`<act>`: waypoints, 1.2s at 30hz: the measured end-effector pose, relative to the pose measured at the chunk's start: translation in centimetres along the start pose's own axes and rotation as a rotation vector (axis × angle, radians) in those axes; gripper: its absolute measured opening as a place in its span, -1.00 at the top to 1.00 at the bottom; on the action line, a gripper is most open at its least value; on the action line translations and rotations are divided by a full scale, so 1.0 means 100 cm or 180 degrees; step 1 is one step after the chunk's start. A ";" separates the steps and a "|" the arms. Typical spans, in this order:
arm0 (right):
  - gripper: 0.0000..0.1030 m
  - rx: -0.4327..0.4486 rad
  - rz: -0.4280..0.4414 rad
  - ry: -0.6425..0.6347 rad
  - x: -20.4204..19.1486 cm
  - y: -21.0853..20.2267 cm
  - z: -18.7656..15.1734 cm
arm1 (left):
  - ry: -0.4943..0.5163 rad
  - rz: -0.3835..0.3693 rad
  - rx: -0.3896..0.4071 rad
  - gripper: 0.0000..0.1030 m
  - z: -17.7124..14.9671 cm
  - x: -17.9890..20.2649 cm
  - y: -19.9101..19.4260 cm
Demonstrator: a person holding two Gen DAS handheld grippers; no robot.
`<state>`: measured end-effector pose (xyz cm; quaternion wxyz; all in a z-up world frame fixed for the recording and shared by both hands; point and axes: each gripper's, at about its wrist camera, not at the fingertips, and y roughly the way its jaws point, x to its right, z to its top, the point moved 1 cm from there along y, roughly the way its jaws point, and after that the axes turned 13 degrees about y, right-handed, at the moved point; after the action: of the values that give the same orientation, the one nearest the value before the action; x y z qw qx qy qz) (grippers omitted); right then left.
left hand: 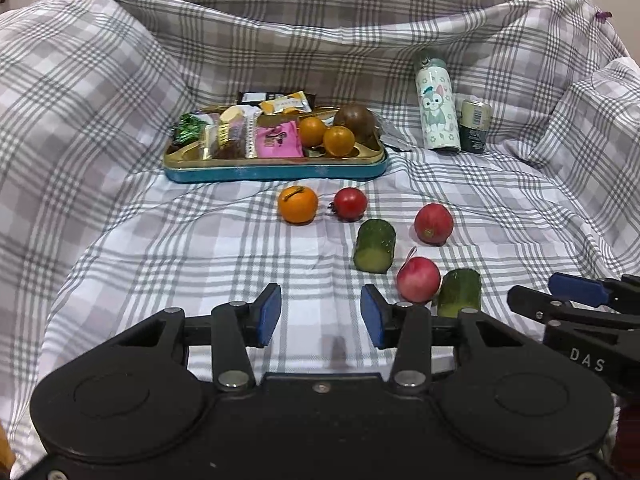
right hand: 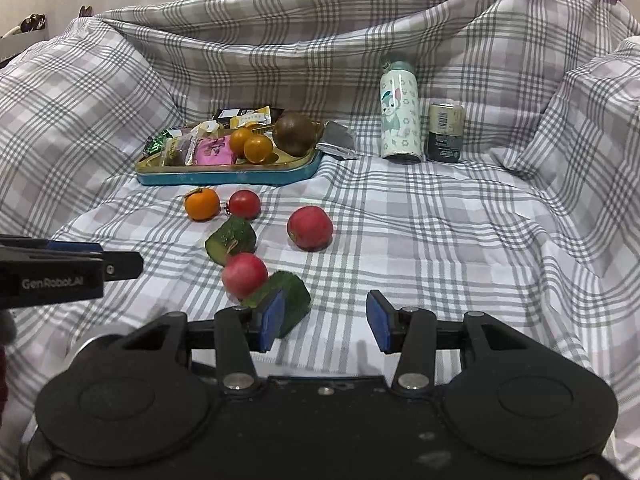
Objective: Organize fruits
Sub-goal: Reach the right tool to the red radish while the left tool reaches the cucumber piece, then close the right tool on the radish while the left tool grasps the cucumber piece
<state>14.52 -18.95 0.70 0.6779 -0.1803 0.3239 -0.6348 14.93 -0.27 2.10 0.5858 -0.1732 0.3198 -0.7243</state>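
A checked cloth (left hand: 168, 240) covers the whole place where the things lie. Far back on it sits a blue tray (left hand: 276, 170) with a gold inside. The tray holds snack packets (left hand: 278, 141) on its left side. On its right side it holds two small oranges (left hand: 338, 141) that touch each other, and a round brown fruit (left hand: 355, 121) just behind them.

In front of the tray, on the cloth, lies another orange (left hand: 298, 204). Just to its right is a red tomato (left hand: 350, 203). Nearer lies a cucumber piece (left hand: 374, 245), with a red radish (left hand: 433, 223) to its right. Nearer still is a second radish (left hand: 418, 279), and it touches a second cucumber piece (left hand: 459, 293) on its right.

Far right, a white bottle (left hand: 437, 108) with a cartoon animal stands up straight. A dark can (left hand: 475, 126) stands just beside it.

The left gripper (left hand: 320, 316) hangs low over the bare cloth, near the front. Its blue pads are wide apart and hold nothing. The right gripper (right hand: 325, 322) is wide apart too and holds nothing. Its left pad (right hand: 272, 318) is right in front of the second cucumber piece (right hand: 285, 300); whether they touch, I cannot tell.
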 end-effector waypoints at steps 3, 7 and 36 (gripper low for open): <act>0.08 0.0018 0.0007 0.0032 0.000 0.008 0.008 | 0.0038 -0.0029 0.0000 -0.01 0.007 0.001 0.009; 0.07 0.0035 0.0002 0.0045 -0.001 0.021 0.020 | 0.0045 -0.0066 0.0013 -0.01 0.019 -0.001 0.020; 0.06 0.0134 -0.0080 0.0263 0.008 0.081 0.048 | -0.0230 -0.0696 -0.0140 -0.02 0.035 -0.003 0.103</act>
<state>23.72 -19.50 -1.33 0.6595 -0.1437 0.3359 -0.6569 24.76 -2.02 -2.16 0.5105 -0.2458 0.2934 -0.7699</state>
